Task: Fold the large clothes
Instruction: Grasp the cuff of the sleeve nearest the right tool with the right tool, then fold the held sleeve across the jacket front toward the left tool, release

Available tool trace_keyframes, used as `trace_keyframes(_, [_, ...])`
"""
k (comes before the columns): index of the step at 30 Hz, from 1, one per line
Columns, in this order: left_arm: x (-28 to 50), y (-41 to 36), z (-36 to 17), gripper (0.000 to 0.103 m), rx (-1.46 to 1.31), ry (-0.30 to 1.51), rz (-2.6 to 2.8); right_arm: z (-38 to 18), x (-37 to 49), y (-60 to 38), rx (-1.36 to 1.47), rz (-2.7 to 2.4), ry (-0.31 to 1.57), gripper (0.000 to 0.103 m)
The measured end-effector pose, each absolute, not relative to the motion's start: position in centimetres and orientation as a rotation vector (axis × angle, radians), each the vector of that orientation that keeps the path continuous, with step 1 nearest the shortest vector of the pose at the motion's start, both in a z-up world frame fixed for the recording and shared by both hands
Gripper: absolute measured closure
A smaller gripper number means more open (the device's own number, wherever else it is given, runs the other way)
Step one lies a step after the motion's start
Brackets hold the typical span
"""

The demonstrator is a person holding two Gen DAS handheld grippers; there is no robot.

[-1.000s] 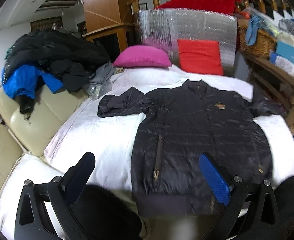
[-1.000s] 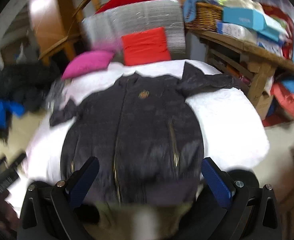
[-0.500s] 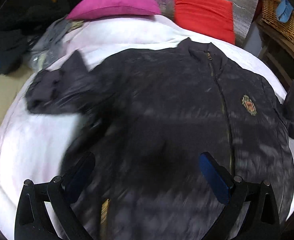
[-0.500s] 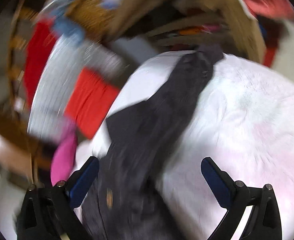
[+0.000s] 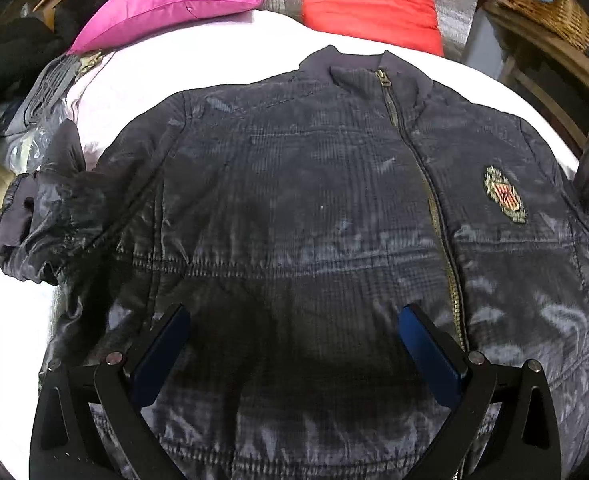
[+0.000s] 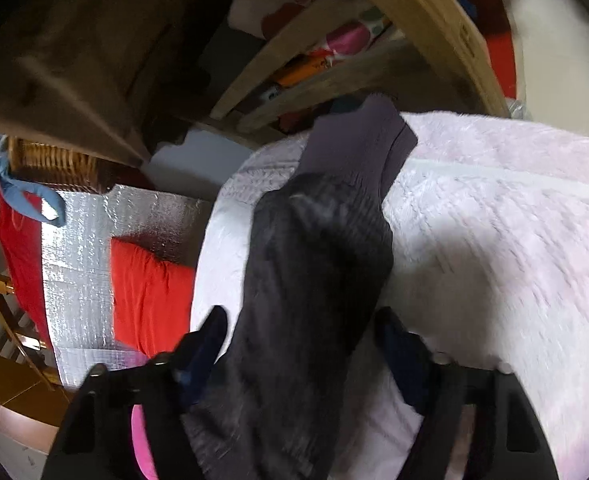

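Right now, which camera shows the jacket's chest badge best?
The left wrist view: the badge sits in plain sight on the jacket, right of the zipper. The right wrist view shows only a blurred sleeve running between the right gripper fingers, no badge.

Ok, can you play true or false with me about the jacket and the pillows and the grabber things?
1. The jacket is zipped up. True.
2. The pink pillow lies on the jacket. False: it sits beyond the collar, on the white blanket.
3. The left gripper is pinching the jacket. False: its jaws stand wide open above it.
4. The sleeve lies between the right gripper's fingers. True; its jaws have just been closing.
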State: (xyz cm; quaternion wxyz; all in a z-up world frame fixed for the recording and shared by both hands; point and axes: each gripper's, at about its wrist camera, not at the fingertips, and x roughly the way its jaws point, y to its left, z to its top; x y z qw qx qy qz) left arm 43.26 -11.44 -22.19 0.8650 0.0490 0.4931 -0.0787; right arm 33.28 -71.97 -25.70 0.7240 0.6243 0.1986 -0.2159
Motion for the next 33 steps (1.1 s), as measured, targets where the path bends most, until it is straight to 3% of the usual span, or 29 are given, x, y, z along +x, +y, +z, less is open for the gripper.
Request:
trace_keyframes(1, [43.3,-11.4,-22.1,0.000,0.105,1.024,-0.163,-26.0,33.8,-72.1,1.364,-0.473,0.455,0.047])
trace_keyframes(3, [43.4,-11.6,-22.0,0.000,0.109,0.998,-0.166,-25.9,34.5,-72.1,1.308,-0.471,0.470,0.075])
trace_keyframes(6, [43.8,-11.4,-21.7,0.000,0.103,0.989,-0.164,-24.6,34.5,-71.8,1.247,-0.480,0.447,0.085])
trace_keyframes(11, [44.6,-9.6,-20.4,0.000,0.054,0.979,-0.129,-18.3,35.7,-67.0,1.097,-0.349,0.375,0.087])
trace_keyframes(19, [43.6,-5.2,-16.4,0.000,0.018,0.863,-0.035,-10.4,39.3,-50.3,0.836,-0.002,0.386,0.087])
trace_keyframes(26, [43.5,-1.6,-15.5,0.000,-0.063,0.833,0.042,-14.2,42.5,-37.1,0.713,0.185,0.604,0.087])
trace_keyframes(33, [42.9,-2.9,-15.6,0.000,-0.016,0.812,0.034,-18.8,42.5,-33.2,0.683,0.206,0.731,0.087])
